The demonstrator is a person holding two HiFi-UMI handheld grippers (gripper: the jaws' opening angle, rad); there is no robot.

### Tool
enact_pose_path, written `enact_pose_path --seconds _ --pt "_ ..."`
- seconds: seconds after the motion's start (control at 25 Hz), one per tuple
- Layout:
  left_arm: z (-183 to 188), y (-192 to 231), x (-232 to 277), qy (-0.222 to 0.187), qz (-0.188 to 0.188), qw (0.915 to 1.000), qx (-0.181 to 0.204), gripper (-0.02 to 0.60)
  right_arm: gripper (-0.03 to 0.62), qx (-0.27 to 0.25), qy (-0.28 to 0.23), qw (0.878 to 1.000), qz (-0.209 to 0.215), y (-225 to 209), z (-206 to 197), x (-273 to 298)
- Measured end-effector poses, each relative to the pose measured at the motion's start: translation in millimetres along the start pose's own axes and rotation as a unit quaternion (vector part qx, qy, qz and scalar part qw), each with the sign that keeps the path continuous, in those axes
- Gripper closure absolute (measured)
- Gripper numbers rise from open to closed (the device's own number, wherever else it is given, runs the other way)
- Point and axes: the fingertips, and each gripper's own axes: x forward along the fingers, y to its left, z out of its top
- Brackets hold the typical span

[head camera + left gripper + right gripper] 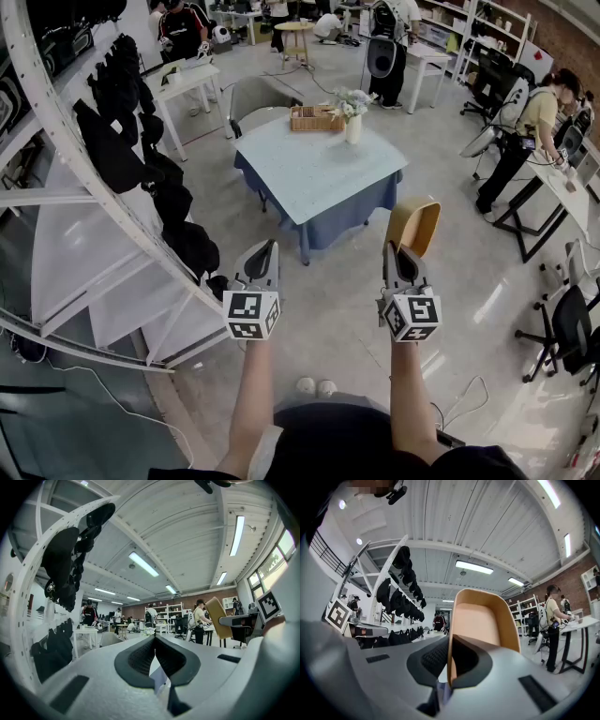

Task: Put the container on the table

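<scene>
Currently the right gripper (402,253) is pinching the wall of a tan container (414,225), holding it in the air well short of the table (319,178) straight ahead, while the left gripper (265,251) is hovering alongside, closed and empty.

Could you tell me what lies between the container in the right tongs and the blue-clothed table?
Only bare floor: in the head view, nothing stands between the container and the table.

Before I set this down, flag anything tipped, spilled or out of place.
Nothing stands out. The container hangs over the floor, pinched by one wall in the right gripper; the basket and vase stand upright on the table.
</scene>
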Motion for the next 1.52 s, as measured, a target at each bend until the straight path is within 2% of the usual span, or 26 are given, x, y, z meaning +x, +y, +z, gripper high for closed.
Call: enact_pose_path --seconds 0.64,1.04,1.52 --pt "-8.0 -0.1 5.1 0.009 -0.011 0.9999 -0.003 0.572 0.593 0.005 0.004 1.0 -0.008 0.3 -3.5 1.3" --pt "-15.9 20.8 8.2 0.013 -0.012 0.9998 -0.009 0.572 0.592 0.006 0.0 1.0 -0.011 10.3 -5.1 18.9" --pt "-11.8 23.2 38.2 -0.001 -0.041 0.9991 -0.01 0.574 0.591 0.0 0.0 1.0 -0.027 4.6 -8.0 31.0"
